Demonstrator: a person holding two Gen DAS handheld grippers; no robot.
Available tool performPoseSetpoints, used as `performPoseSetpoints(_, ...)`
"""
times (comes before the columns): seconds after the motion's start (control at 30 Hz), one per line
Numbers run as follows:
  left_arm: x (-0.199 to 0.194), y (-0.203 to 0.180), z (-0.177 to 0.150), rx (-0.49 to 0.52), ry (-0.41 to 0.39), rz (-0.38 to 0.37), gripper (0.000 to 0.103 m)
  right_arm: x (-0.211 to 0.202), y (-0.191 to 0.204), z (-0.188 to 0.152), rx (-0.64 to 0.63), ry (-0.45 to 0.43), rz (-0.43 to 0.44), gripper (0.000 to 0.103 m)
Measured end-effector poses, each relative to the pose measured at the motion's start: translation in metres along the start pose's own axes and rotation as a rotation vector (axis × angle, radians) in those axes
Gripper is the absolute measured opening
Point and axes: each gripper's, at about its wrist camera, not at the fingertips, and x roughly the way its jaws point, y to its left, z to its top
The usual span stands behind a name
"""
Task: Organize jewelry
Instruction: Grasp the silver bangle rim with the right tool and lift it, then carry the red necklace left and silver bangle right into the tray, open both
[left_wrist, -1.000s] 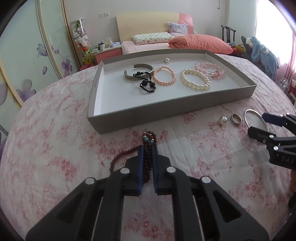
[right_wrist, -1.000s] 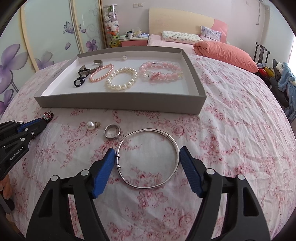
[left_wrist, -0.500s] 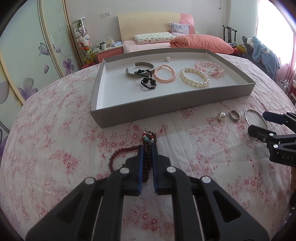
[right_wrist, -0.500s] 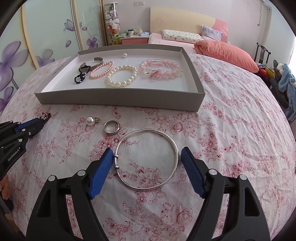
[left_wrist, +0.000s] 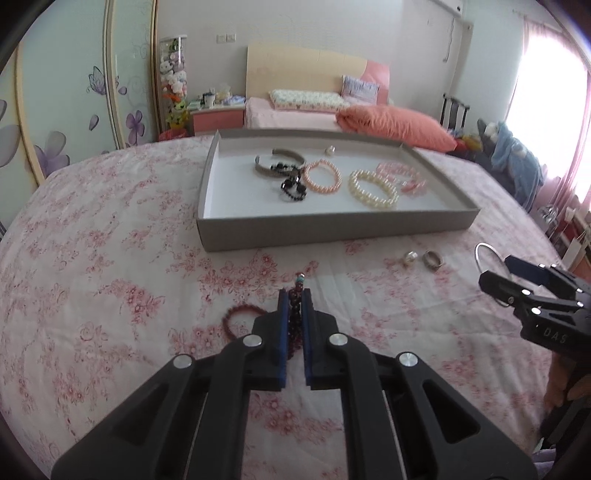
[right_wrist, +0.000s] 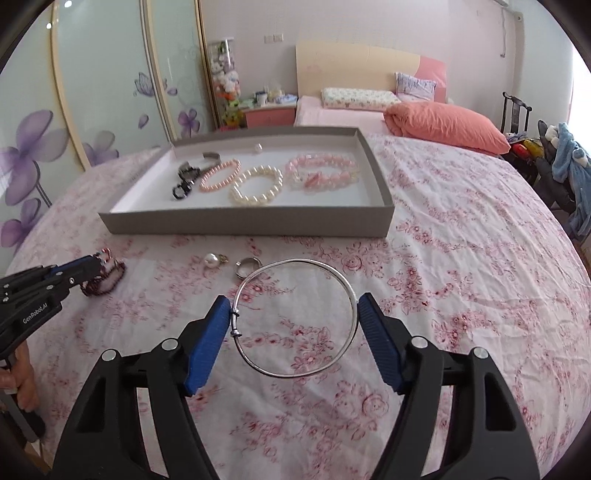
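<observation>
The job looks a little over half done. The grey tray (right_wrist: 251, 221) at the far side of the surface already holds five bracelets laid in a row: a metal cuff (left_wrist: 280, 162) at the far left, a black bead bracelet (left_wrist: 293, 184) touching it, then a pink pearl bracelet (right_wrist: 221, 175), a white pearl bracelet (right_wrist: 258, 184) and a chunky pink bracelet (right_wrist: 323, 171) at the right, with one small pearl (right_wrist: 258, 147) near the far wall.

Four pieces are still outside the tray. The right gripper (right_wrist: 295, 332) has its jaws spread wide with both pads pressed against the rim of a silver bangle (right_wrist: 295, 317), which sits tilted between them. The left gripper (left_wrist: 294, 317) is closed almost fully on a dark red bead bracelet (left_wrist: 293, 314), whose loose loop trails onto the cloth at its left. A ring (right_wrist: 248, 266) and a pearl charm (right_wrist: 211, 260) lie near the tray's front wall, untouched.

The surface wears a white cloth (right_wrist: 461, 258) printed with pink flowers. Beyond it stand a bed (right_wrist: 347, 107) with an orange pillow (right_wrist: 447, 123), a pink nightstand (right_wrist: 267, 114), and sliding doors (right_wrist: 92, 92) painted with purple flowers at the left.
</observation>
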Motion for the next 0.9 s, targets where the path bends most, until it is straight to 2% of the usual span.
performPoseSetpoints(0.2, -0.024, -0.007, -0.002, -0.009, -0.082, -0.015, 0.005, -0.025, 0.009, 0.001, 0.010, -0.111, 0.002, 0.071)
performPoseSetpoints(0.67, -0.083, -0.029, 0.013, -0.003, -0.315, 0.020, 0.005, -0.086, 0.027, 0.012, -0.017, -0.464, -0.055, 0.071)
performPoseSetpoints(0.9, -0.098, -0.039, 0.029, 0.008, -0.383, 0.018, 0.005, -0.103, 0.035, 0.023, -0.044, -0.588, -0.078, 0.071)
